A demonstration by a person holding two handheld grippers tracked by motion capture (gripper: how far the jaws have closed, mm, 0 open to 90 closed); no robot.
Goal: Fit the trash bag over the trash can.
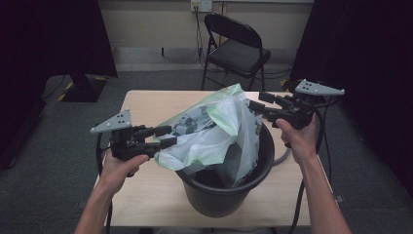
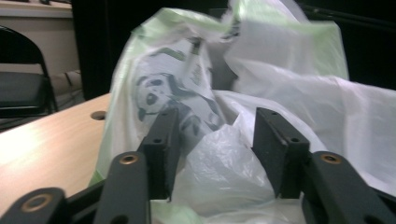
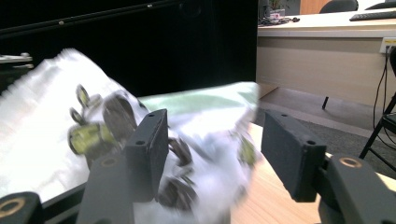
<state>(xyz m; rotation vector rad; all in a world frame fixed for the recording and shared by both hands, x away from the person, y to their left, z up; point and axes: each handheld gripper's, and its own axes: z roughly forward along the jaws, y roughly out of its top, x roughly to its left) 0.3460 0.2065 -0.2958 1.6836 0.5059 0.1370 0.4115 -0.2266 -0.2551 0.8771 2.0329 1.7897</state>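
Note:
A white and pale green plastic bag [image 1: 214,131] with a panda print bulges out of a black bucket [image 1: 265,156] on the wooden table [image 1: 146,107]. My left gripper [image 1: 168,136] is at the bag's left side, jaws apart. In the left gripper view the bag [image 2: 280,70] billows between the jaws of my left gripper [image 2: 215,149], and the pads do not pinch it. My right gripper [image 1: 255,105] is at the bag's far right, above the bucket rim. In the right gripper view the blurred bag [image 3: 42,121] lies loose between the spread jaws of my right gripper [image 3: 212,149].
The bucket stands near the table's front edge, right of the middle. A black folding chair [image 1: 236,48] stands behind the table. Dark curtains hang on both sides. Cables trail from both grippers off the table's sides.

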